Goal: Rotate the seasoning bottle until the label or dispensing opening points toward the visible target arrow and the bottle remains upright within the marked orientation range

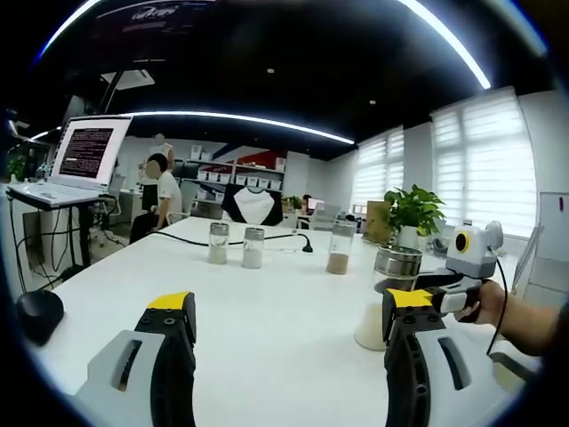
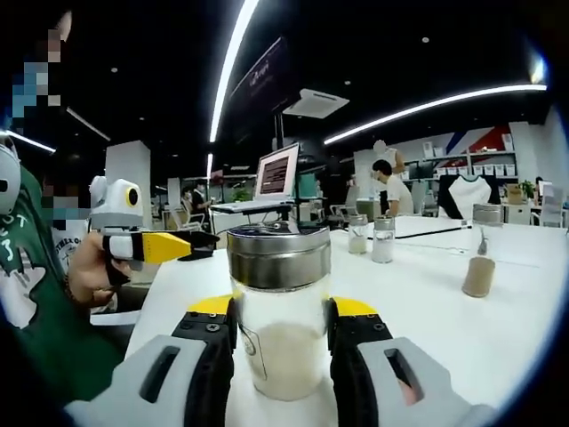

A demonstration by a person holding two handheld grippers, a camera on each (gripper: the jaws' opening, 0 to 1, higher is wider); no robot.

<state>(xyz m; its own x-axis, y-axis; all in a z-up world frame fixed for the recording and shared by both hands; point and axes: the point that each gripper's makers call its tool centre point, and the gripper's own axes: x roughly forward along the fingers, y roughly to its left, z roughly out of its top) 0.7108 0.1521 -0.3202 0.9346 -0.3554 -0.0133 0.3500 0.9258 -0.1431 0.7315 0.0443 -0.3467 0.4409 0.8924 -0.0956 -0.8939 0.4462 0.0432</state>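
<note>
fingers of the right gripper [image 2: 282, 342] clamp the upright seasoning bottle [image 2: 279, 307]; left gripper [image 1: 289, 325] fingers stand apart over the white table [image 1: 267, 302].

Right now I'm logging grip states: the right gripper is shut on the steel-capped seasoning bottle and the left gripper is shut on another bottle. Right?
Half right. The left gripper is open, holding nothing, per the left gripper view. The right gripper is shut on the seasoning bottle.

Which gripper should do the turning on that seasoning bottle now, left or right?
Right. The right gripper already has the seasoning bottle upright between its jaws, pads at the glass. The left gripper hangs open over bare table, off to the side of the bottle.
</note>
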